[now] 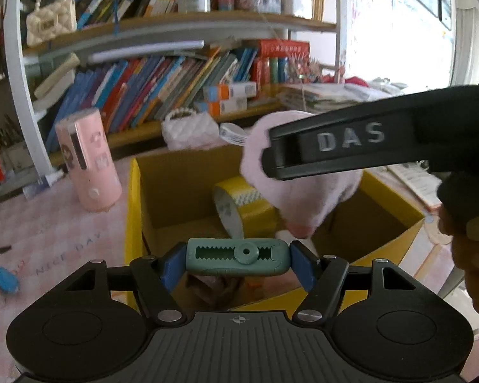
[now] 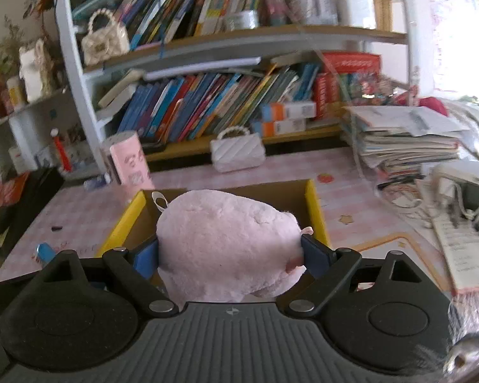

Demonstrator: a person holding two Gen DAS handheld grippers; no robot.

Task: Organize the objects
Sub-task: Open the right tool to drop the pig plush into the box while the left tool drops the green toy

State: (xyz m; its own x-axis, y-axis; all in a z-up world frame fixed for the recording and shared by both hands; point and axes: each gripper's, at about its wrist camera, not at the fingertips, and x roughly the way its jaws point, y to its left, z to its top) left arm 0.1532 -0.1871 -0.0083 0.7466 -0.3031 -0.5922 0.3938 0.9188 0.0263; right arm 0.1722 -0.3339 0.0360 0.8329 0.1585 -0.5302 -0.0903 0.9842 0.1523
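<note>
My left gripper point(image 1: 236, 263) is shut on a teal plastic clip-like piece point(image 1: 236, 255), held crosswise between its blue pads just above the near edge of an open yellow cardboard box point(image 1: 134, 210). A roll of yellow tape point(image 1: 239, 207) lies inside the box. My right gripper point(image 2: 230, 255) is shut on a pink plush toy point(image 2: 226, 242) and holds it over the box point(image 2: 316, 210). In the left wrist view the toy point(image 1: 306, 198) hangs above the box's right half, with one black finger point(image 1: 335, 146) across it.
A pink cylinder point(image 1: 86, 159) stands left of the box on the pink checked table point(image 1: 48, 229). A white quilted purse point(image 2: 238, 153) sits behind the box, in front of bookshelves point(image 2: 207, 108). A paper stack point(image 2: 405, 137) and cables lie at right. A small blue item point(image 1: 4, 279) lies at left.
</note>
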